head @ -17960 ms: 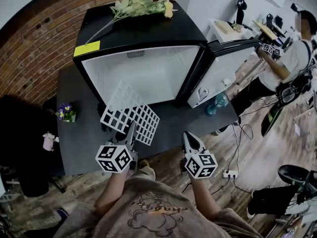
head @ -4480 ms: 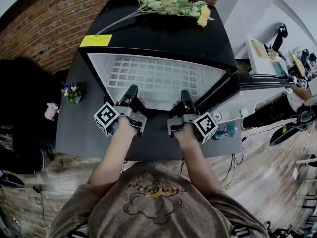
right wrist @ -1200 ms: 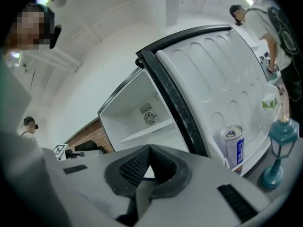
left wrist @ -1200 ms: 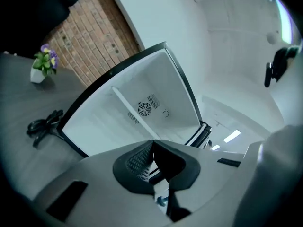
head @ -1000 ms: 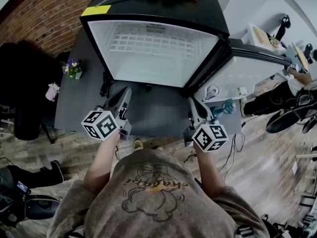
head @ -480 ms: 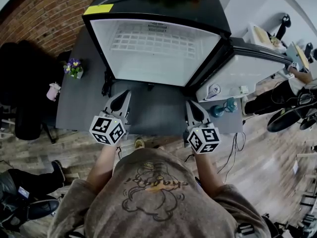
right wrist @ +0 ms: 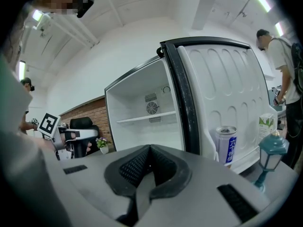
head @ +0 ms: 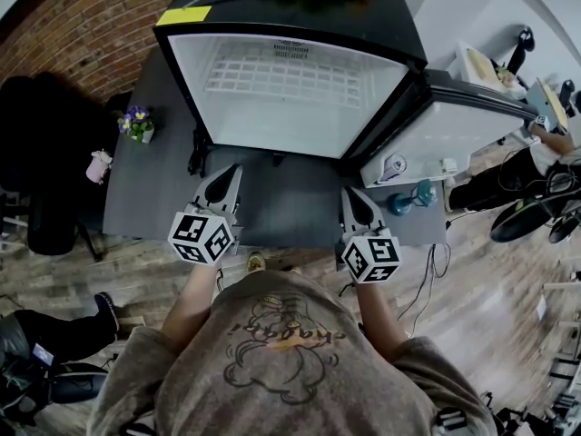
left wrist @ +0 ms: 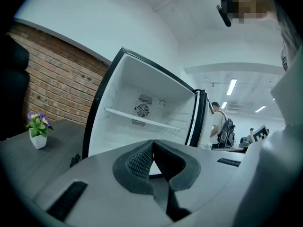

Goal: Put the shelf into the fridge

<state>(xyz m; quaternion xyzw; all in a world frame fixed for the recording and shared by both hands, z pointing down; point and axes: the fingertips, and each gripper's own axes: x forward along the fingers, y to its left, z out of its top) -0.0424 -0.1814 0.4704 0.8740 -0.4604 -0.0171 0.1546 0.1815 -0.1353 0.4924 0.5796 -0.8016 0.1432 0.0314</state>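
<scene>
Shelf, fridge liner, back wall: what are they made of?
Shelf: probably white coated wire, since it is an open grid of thin bars.
Fridge liner: white moulded plastic, going by its smooth, softly glossy faces and rounded corners.
Wall: exposed red brick, matte, with visible mortar lines.

Fridge point(head: 300, 16) is black with a white inside, shelf point(head: 281, 73) is a white grid, yellow sticker point(head: 182, 15), red-brown brick wall point(head: 68, 34), purple flowers point(head: 136, 116), dark grey table point(head: 281, 209).
</scene>
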